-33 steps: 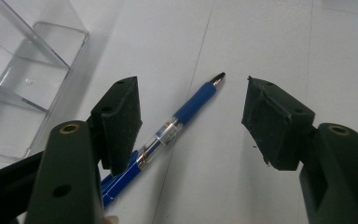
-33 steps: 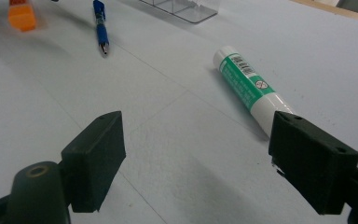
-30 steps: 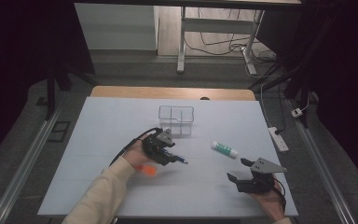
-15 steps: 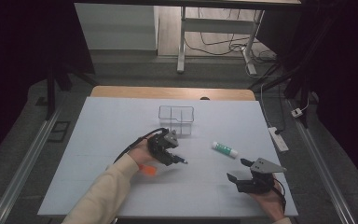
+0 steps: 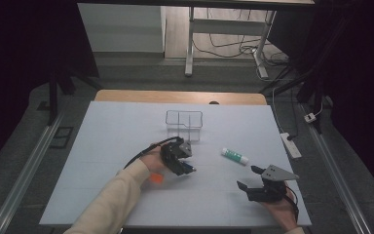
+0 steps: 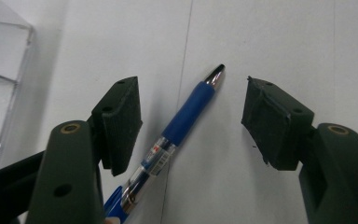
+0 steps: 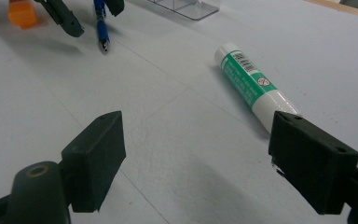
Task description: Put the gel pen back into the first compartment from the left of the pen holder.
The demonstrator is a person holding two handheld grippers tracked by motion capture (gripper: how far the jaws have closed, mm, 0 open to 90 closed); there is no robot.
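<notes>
Left tool [image 6: 191,116] gapes astride slim blue pen [image 6: 182,123] (glossy barrel); right tool [image 7: 196,158] open, empty.

The right gripper [image 7: 196,158] stands with its jaws wide apart over bare white table [image 7: 42,107]. A green and white tube [image 7: 251,84] lies just beyond its right jaw. Beyond the tube to the left lie a blue pen [image 7: 101,28], the left gripper [image 7: 86,11] over it, an orange block [image 7: 22,13], and a clear box [image 7: 189,7].
</notes>
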